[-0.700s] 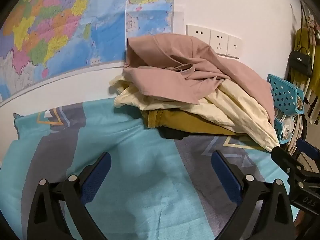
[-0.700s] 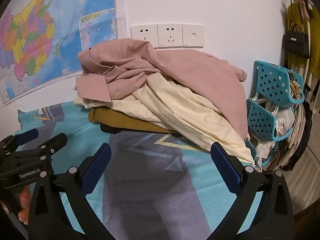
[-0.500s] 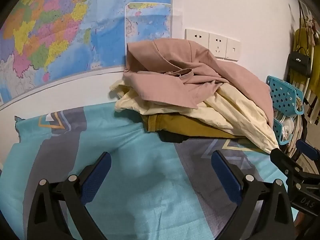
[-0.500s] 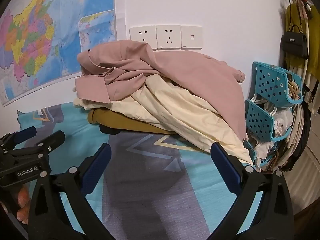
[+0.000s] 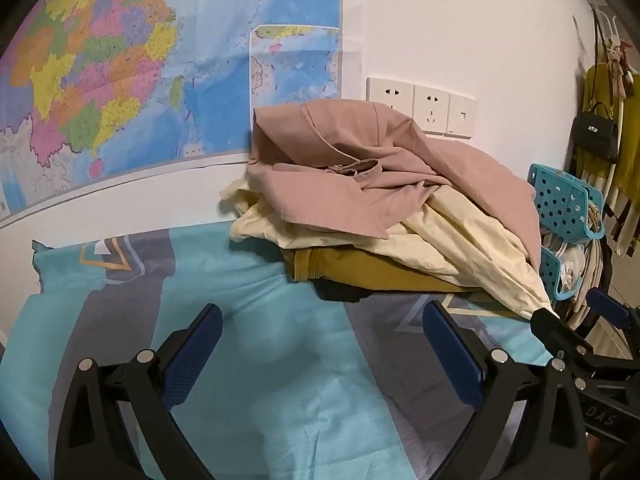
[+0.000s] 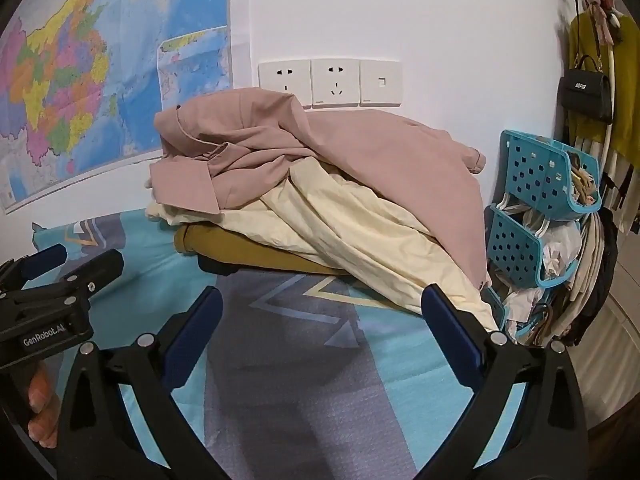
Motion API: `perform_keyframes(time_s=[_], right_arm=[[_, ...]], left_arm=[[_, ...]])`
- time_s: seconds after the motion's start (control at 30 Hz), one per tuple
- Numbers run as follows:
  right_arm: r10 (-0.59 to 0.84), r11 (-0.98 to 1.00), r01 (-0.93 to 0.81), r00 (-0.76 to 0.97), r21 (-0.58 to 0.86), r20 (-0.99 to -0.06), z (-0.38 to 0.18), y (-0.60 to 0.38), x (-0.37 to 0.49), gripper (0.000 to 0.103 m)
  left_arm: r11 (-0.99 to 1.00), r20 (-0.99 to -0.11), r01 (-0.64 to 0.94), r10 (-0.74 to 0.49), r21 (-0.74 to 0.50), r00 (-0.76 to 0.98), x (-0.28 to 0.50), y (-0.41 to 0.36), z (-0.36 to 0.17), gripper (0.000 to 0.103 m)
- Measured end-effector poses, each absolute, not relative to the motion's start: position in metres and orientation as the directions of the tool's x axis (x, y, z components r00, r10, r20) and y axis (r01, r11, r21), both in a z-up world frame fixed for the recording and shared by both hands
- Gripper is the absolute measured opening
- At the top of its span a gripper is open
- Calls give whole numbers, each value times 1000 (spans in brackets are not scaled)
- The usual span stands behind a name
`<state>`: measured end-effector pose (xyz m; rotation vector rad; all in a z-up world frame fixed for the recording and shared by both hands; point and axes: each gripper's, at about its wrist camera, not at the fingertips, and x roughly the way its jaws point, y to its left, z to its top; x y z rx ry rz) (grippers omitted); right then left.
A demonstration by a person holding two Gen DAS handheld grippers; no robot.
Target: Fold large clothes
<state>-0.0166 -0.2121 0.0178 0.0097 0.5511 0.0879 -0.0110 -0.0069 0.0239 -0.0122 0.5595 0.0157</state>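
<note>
Bedsheet (image 5: 260, 320) teal/grey, spread flat. Clothes pile (image 6: 320, 200) sits on it against the wall, below the sockets (image 6: 332, 82); pink garment (image 5: 360, 172) on top. Left gripper (image 5: 322, 350) and right gripper (image 6: 322, 332) near the pile, jaws apart, holding nothing.

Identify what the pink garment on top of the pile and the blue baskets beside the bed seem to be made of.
Pink garment: matte woven cloth, probably cotton-like; it drapes in soft folds with stitched hems. Blue baskets: moulded plastic with a slight sheen, judging by the rigid walls and punched holes.
</note>
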Motion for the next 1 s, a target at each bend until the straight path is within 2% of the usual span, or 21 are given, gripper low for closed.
perform_keyframes(time_s=[1.0], right_arm=[[83,996,-80,860,27,-503,24,-212,-19,98]], left_arm=[[1000,-514,-19,10,-12,858,-13,-10,26,97]])
